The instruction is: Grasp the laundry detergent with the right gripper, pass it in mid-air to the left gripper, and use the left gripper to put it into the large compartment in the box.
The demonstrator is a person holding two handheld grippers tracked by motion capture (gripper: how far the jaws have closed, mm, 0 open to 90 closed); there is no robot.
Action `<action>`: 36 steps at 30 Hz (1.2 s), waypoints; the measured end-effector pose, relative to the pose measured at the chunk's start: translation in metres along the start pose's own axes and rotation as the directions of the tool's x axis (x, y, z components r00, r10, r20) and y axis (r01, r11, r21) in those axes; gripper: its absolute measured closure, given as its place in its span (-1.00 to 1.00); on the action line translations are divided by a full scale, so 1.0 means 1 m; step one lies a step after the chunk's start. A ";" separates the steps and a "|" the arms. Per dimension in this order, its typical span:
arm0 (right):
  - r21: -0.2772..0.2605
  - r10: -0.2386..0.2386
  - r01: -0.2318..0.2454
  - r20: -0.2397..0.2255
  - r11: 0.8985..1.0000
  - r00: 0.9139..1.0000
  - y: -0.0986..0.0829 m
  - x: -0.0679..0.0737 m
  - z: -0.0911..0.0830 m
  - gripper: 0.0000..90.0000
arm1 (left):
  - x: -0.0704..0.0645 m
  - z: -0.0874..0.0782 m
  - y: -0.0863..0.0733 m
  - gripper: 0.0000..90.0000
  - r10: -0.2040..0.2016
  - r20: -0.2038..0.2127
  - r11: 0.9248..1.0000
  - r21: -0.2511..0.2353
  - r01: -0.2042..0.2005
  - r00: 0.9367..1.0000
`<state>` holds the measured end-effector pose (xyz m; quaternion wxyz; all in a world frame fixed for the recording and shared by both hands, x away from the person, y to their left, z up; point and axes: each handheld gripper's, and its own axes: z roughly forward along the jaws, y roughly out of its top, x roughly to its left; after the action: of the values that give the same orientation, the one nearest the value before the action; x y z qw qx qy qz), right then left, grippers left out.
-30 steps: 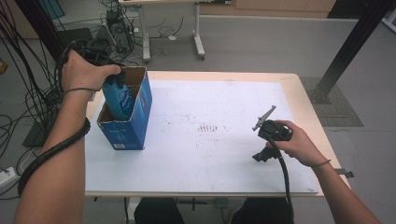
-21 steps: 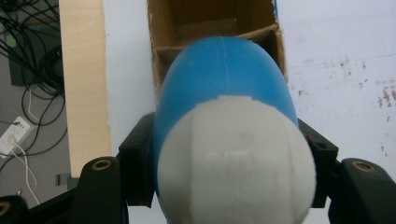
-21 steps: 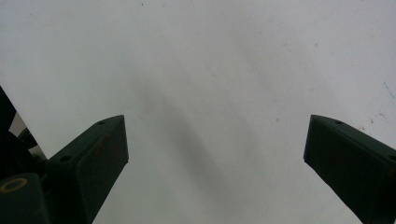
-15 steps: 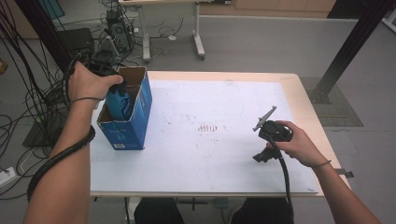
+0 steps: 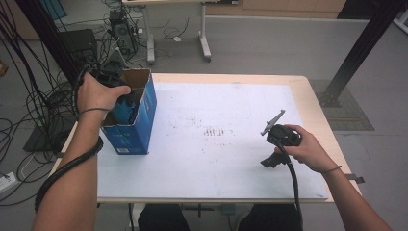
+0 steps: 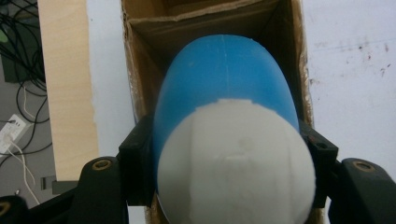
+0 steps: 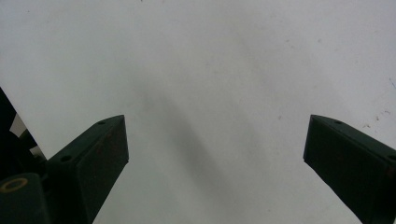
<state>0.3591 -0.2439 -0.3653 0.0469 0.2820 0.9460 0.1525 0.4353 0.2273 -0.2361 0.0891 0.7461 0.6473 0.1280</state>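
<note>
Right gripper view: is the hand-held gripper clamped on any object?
No, the right hand-held gripper has its two black jaws spread wide apart, with just the bare white table surface between them.

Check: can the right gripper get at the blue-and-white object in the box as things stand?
Probably not. The left gripper is clamped on the blue-and-white object over the blue box, and the hand covers the opening. The right gripper is open over bare table, far across.
</note>
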 end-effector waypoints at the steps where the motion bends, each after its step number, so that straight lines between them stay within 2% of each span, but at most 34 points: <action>1: 0.001 0.001 -0.001 -0.001 1.000 1.000 0.000 0.000 0.000 -0.85 | 0.000 0.002 -0.001 -0.16 0.000 0.000 1.000 0.001 0.000 1.000; 20: 0.001 0.000 0.000 0.000 1.000 1.000 -0.001 0.001 0.001 -0.85 | 0.002 0.023 -0.009 -0.16 -0.010 0.007 0.999 0.031 0.010 1.000; 36: 0.006 -0.002 0.002 0.000 1.000 1.000 0.000 0.001 0.002 -0.85 | -0.001 0.032 -0.010 -0.16 0.002 0.013 0.999 0.042 -0.002 1.000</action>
<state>0.3586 -0.2423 -0.3675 0.0464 0.2814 0.9467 0.1497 0.4352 0.2288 -0.2700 0.0772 0.7493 0.6485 0.1097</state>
